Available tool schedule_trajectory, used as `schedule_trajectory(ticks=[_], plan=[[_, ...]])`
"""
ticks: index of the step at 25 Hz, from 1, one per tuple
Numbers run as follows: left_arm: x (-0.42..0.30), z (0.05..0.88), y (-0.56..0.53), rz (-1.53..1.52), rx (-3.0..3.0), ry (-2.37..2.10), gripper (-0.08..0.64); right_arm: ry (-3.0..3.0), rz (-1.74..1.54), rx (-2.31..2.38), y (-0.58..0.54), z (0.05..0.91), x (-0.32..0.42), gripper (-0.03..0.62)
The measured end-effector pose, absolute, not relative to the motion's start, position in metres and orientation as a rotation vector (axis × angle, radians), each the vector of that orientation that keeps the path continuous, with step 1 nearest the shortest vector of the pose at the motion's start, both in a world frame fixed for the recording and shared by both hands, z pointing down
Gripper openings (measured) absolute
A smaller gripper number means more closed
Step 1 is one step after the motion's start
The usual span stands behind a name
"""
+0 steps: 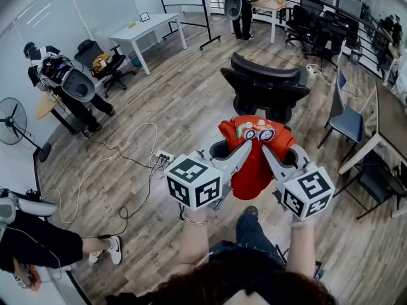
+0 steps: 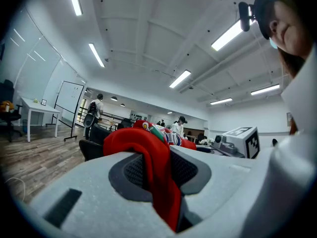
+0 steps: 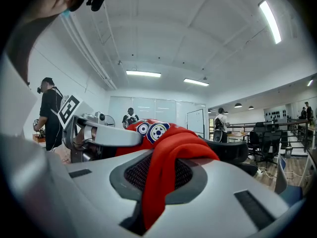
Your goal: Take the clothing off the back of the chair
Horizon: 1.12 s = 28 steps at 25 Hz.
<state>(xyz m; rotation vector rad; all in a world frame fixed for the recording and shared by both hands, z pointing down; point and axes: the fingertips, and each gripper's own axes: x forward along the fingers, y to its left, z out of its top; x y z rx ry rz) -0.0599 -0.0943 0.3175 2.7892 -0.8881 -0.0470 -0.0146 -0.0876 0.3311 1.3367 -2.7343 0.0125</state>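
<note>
A red garment (image 1: 254, 170) with round white-and-blue emblems near its top hangs between my two grippers, just in front of me. My left gripper (image 1: 236, 150) is shut on its left upper edge, and the red cloth (image 2: 156, 167) is pinched between the jaws. My right gripper (image 1: 272, 151) is shut on the right upper edge, with a fold of cloth (image 3: 161, 177) running through the jaws. A black office chair (image 1: 266, 84) stands just beyond the garment; its dark back (image 3: 233, 150) shows behind the cloth. Whether the garment still touches the chair is hidden.
A white table (image 1: 149, 30) stands far left, a fan (image 1: 13, 122) at the left edge. Cables and a power strip (image 1: 164, 157) lie on the wooden floor. A blue chair (image 1: 350, 122) and a table (image 1: 388, 119) are at the right. A person (image 1: 70, 81) is at left.
</note>
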Motion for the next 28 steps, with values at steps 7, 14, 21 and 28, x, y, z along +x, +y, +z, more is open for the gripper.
schedule_trajectory(ticks=[7, 14, 21, 28], plan=[[-0.066, 0.315, -0.083, -0.074, 2.786, -0.900, 0.092, -2.736, -0.001, 1.332, -0.078, 0.328, -0.020, 0.049], [-0.068, 0.305, -0.072, -0.078, 2.787, -0.904, 0.092, -2.731, -0.005, 1.331, -0.068, 0.318, -0.023, 0.049], [-0.064, 0.297, -0.067, -0.073, 2.795, -0.907, 0.092, -2.728, -0.010, 1.331, -0.064, 0.310, -0.020, 0.049], [-0.068, 0.297, -0.062, -0.087, 2.797, -0.912, 0.092, -2.731, -0.024, 1.327, -0.061, 0.310, -0.023, 0.049]])
